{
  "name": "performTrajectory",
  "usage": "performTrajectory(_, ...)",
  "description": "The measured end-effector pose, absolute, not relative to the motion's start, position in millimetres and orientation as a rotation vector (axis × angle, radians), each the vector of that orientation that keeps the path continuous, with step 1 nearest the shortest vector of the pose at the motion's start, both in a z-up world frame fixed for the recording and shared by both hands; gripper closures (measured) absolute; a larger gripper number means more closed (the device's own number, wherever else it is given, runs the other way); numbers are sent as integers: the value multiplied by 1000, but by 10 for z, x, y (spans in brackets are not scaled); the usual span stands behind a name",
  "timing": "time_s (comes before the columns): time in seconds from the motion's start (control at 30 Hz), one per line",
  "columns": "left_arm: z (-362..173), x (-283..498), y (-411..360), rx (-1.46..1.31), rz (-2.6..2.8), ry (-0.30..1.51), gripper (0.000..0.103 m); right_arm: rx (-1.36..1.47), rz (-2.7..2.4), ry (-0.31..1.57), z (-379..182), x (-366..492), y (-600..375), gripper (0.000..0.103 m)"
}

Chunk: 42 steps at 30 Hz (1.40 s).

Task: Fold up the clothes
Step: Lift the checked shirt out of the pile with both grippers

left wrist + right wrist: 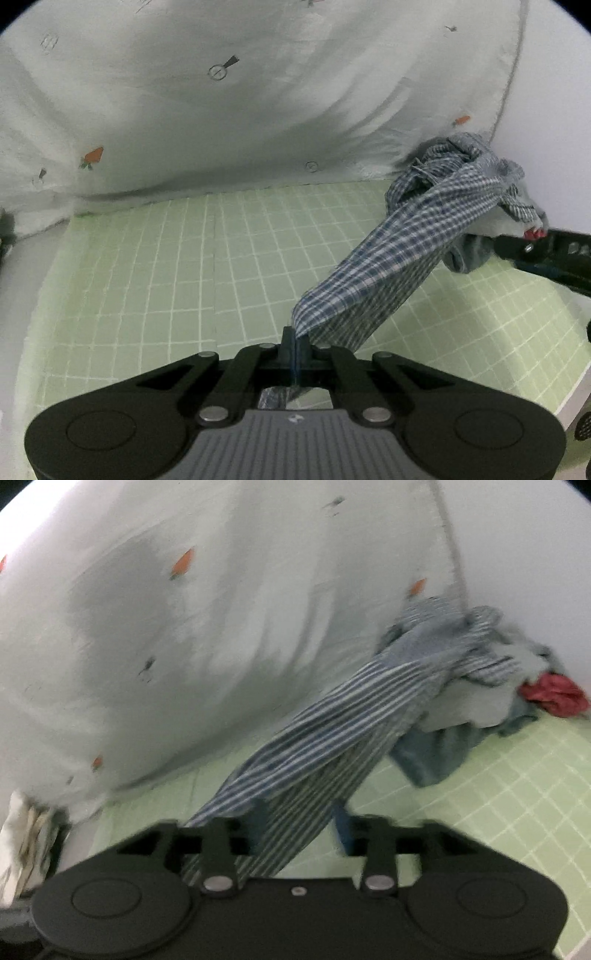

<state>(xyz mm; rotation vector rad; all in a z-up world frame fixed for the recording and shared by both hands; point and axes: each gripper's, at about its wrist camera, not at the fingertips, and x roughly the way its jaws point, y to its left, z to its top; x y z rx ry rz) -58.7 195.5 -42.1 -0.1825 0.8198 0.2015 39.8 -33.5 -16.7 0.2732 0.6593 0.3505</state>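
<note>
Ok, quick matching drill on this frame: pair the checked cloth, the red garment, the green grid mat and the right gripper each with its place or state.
Things:
1. checked cloth
2. red garment
3. green grid mat
4. right gripper

Places or states:
A. lies flat under everything
B. open, with fabric running between its fingers
C. in the pile at the far right
D. pinched in the left gripper and stretched back to the pile

Pairs: 1-D, 2-C, 3-A, 4-B

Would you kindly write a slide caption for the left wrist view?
Left gripper pinches a blue checked garment, stretching it from the clothes pile above the green grid mat.
</note>
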Motion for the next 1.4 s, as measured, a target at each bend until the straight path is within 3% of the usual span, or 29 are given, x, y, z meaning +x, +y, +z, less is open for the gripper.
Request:
performTrajectory(0.27, -486, -458, 2083, -224, 231, 828, 102, 355, 205, 568, -248, 930, -693, 26)
performTrajectory(0.6, -557, -218, 2197, -242, 329, 865, 102, 742, 50, 665, -884, 2439, -1211, 25)
performTrajectory(0.63, -563, -217, 2196, -242, 334, 867, 102, 758, 37, 688, -926, 2531, -1227, 30)
performTrajectory(0.67, -569, -216, 2194, -241, 340, 870, 102, 771, 29, 707, -962, 2614, -1240, 53)
performTrajectory(0.73, -581, -213, 2192, -241, 350, 875, 102, 757, 68, 709, -963, 2670, -1221, 87)
performTrajectory(0.8, -593, -210, 2189, -240, 360, 879, 102, 662, 76, 667, -855, 2588, -1140, 95)
performTrajectory(1.17, -474, -906, 2714, -292, 564, 821, 102, 416, 268, 479, -366, 1381, -659, 100)
performTrajectory(1.4, -595, -1804, 3445, -342, 818, 824, 102, 315, 514, 574, -416, 553, 62, 100)
